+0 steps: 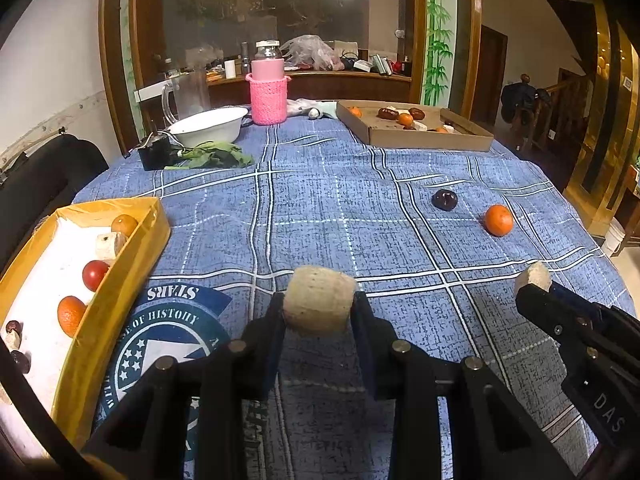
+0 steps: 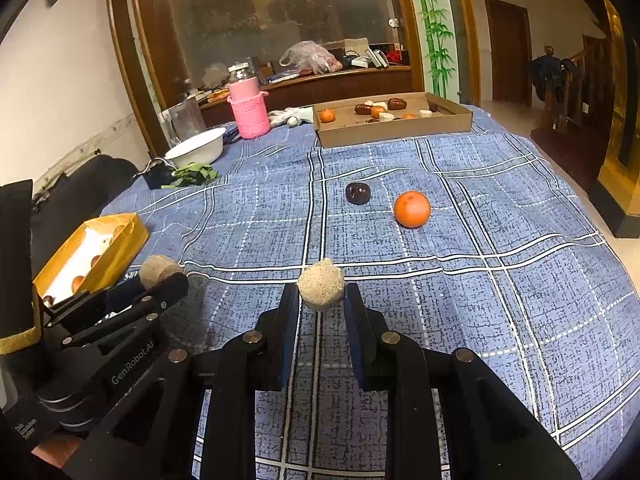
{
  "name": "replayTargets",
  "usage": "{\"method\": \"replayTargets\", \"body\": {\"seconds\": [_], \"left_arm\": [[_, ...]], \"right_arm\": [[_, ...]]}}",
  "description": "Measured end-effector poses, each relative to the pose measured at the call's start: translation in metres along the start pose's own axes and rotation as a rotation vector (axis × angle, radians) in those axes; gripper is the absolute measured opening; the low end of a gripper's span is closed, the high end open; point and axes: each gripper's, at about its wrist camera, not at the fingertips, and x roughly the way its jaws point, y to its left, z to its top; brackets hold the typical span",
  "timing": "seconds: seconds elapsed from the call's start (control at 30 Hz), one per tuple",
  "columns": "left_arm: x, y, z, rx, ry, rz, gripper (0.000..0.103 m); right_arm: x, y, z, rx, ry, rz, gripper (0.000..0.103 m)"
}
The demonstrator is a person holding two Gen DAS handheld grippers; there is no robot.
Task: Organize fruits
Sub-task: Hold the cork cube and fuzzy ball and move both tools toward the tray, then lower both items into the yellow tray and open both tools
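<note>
While both grippers carry pale chunks above counter [image 1: 320,200]: left gripper [image 1: 319,308] clamped on tan chunk [image 1: 319,300]; right gripper [image 2: 321,294] clamped on crumbly chunk [image 2: 321,282]; yellow box [image 1: 120,280] at 9 o'clock; lower inside rim before releasing; orange [image 2: 412,209], dark fruit [image 2: 358,193] wait at 1 o'clock.

open cloth [image 2: 460,280] ahead; orange [image 2: 412,209], perhaps date [image 2: 358,193], obstruct.
</note>
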Motion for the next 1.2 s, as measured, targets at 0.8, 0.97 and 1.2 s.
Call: {"method": "replayTargets", "body": {"seconds": [0.8,0.97,1.2], "left_arm": [[-0.059,0.078,0.003,-0.117,-0.041,0.113,0.035],[-0.065,0.100,0.000,-0.155,-0.045,0.138,0.035],[-0.070,0.132,-0.006,-0.204,-0.033,0.183,0.035]], "right_arm": [[-0.019,0.076,0.012,-0.134,-0.024,0.163,0.022],[-0.020,0.098,0.014,-0.170,-0.024,0.204,0.022],[-0.016,0.127,0.015,-0.215,-0.007,0.264,0.022]]}}
